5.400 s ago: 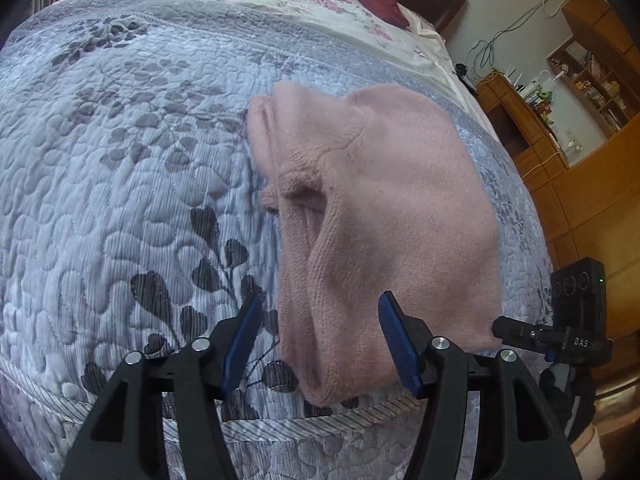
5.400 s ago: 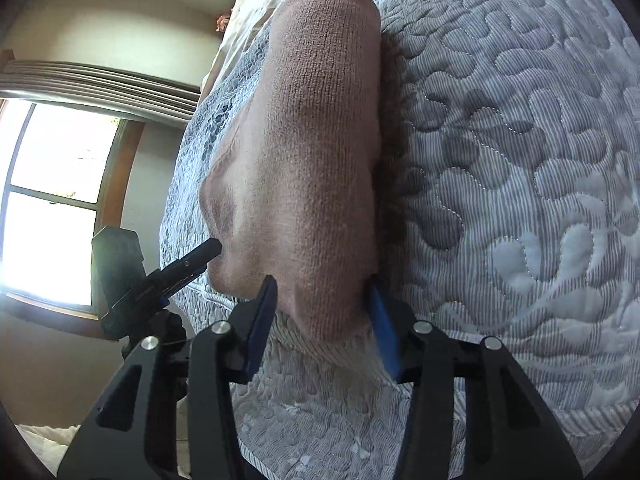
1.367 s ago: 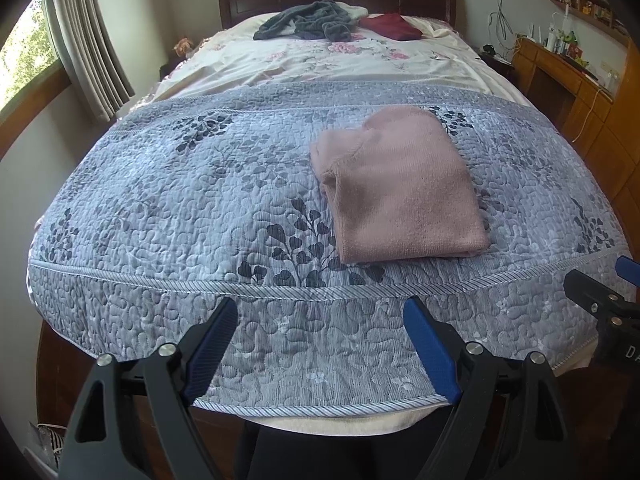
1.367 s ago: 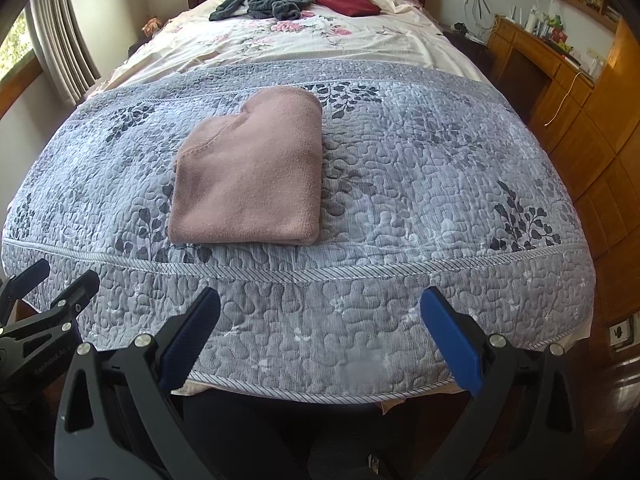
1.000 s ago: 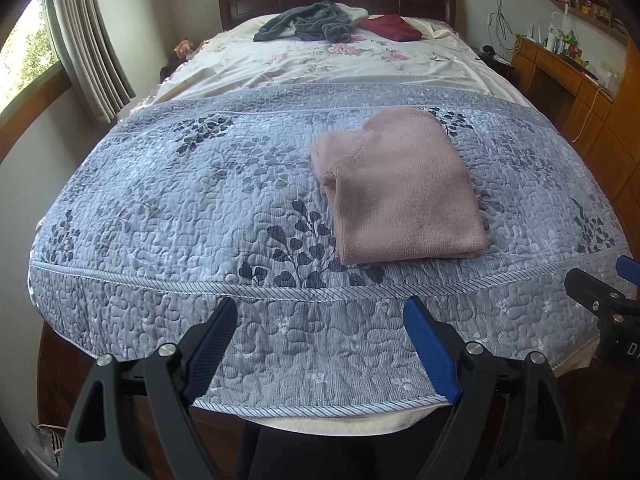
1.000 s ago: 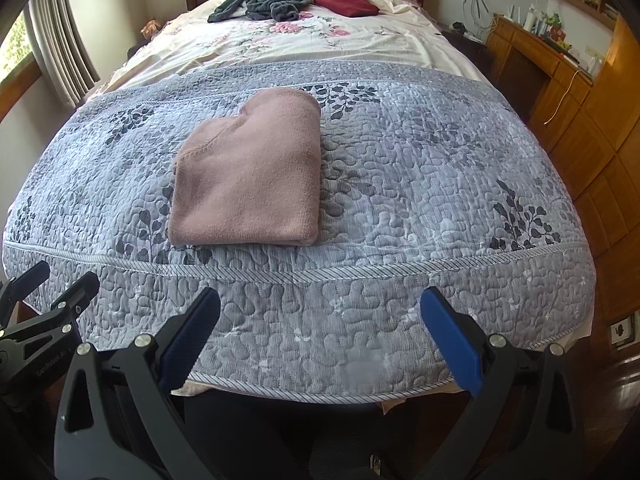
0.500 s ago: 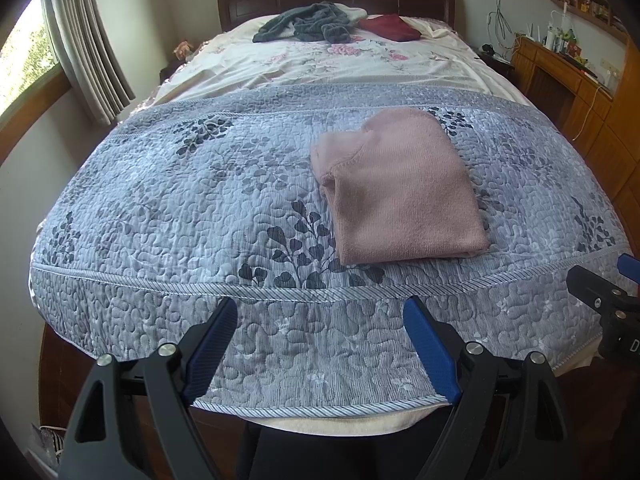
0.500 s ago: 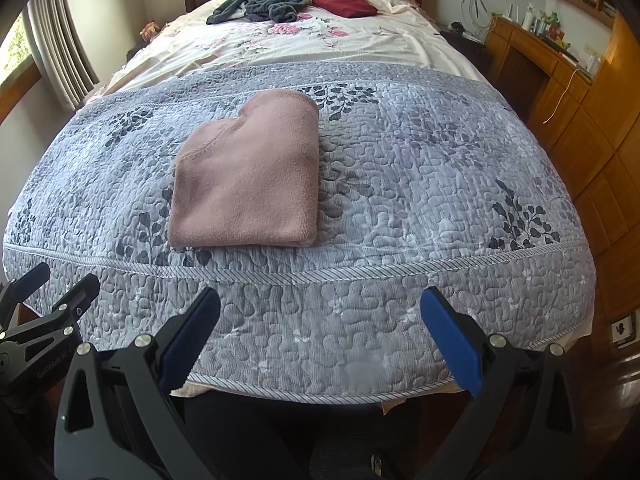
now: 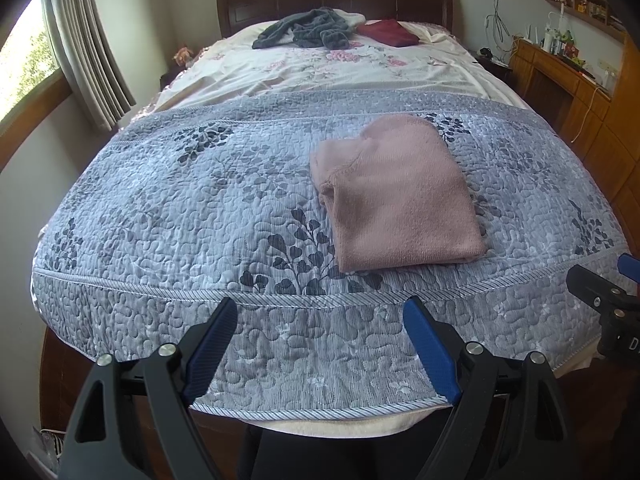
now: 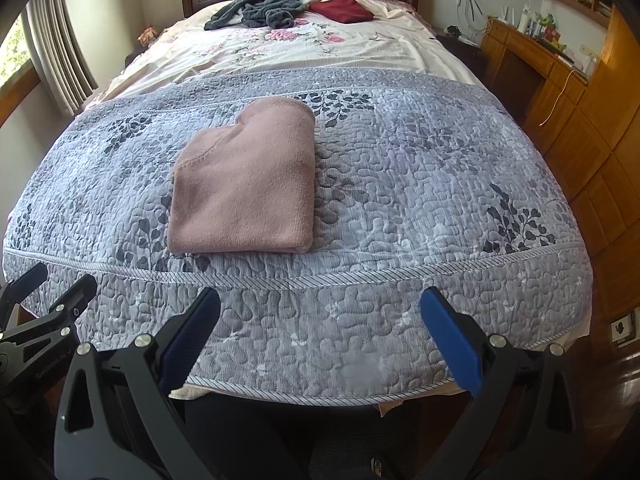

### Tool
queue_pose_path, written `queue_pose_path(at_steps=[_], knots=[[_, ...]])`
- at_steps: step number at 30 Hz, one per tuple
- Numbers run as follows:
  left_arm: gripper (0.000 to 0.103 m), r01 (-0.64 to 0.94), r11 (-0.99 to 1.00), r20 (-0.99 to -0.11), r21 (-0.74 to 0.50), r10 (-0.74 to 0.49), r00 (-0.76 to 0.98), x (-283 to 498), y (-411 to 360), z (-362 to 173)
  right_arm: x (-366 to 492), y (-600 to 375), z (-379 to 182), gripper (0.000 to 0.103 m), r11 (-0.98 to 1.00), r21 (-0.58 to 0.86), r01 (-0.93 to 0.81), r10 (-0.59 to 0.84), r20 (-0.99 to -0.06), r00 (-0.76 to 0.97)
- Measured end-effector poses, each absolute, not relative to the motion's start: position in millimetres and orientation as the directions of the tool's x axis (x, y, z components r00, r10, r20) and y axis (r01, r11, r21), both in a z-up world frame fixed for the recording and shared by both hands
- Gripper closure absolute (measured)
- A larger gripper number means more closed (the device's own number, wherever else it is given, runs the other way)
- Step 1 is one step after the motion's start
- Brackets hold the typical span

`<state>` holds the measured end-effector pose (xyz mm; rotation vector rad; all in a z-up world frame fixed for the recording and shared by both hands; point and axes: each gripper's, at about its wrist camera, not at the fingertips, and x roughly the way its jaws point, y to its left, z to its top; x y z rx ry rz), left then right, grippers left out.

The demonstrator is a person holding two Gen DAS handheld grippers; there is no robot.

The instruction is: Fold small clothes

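Pink knit garment (image 9: 394, 196), folded into a compact, roughly rectangular bundle, lying flat on the grey quilted bedspread (image 9: 192, 208) near the foot edge of the bed, slightly toward the bed's right side in the left wrist view. Its layered open edges face left; its rounded fold faces right and toward the headboard.

Left to right: a window with a grey curtain (image 9: 86, 44) stands beside the bed's left edge. The left gripper (image 9: 320, 344) hangs off the foot edge, jaws wide apart and holding nothing, well apart from the garment. The right gripper (image 10: 320, 332) hangs likewise beyond the foot edge, jaws spread and empty; the garment (image 10: 244, 184) lies ahead and to its left. A wooden cabinet (image 10: 580, 128) lines the right wall.

At the far end, near the headboard, a crumpled dark grey garment (image 9: 308, 32) and a dark red garment (image 9: 388, 33) rest on the floral sheet (image 9: 320, 68).

Step in hand, as judged: the fold of the pink piece appears complete, with both tools clear of it. The next move would probably call for reaching across the whole bed to fetch one of the far garments, or for shifting the finished bundle aside to free the working area on the bedspread.
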<state>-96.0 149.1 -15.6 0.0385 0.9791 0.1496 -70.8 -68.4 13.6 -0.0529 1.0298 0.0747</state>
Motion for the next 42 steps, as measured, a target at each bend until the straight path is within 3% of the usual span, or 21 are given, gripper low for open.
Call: queue_pose_path(at_steps=[18,31,42], knots=[[0.018,-0.112,0.989,-0.788,0.101,0.148,0.598,-107.7,146.8,7.2,-87.9,-69.6,39.7,0.003,0.998,-0.012,-0.069,0.029,-0.819,0.572],[0.017,-0.092,0.992,-0.709,0.083,0.124,0.695,-132.9,138.8,52.8,-116.9,-70.6,83.2,0.003,0.998,-0.021,-0.067,0.030,-0.740,0.672],[0.017,-0.101,0.991,-0.706,0.089,0.134,0.695,-132.8,140.2,52.0,-116.4,-71.9,86.9,0.003,0.997,0.015,-0.082,0.066,-0.741,0.668]])
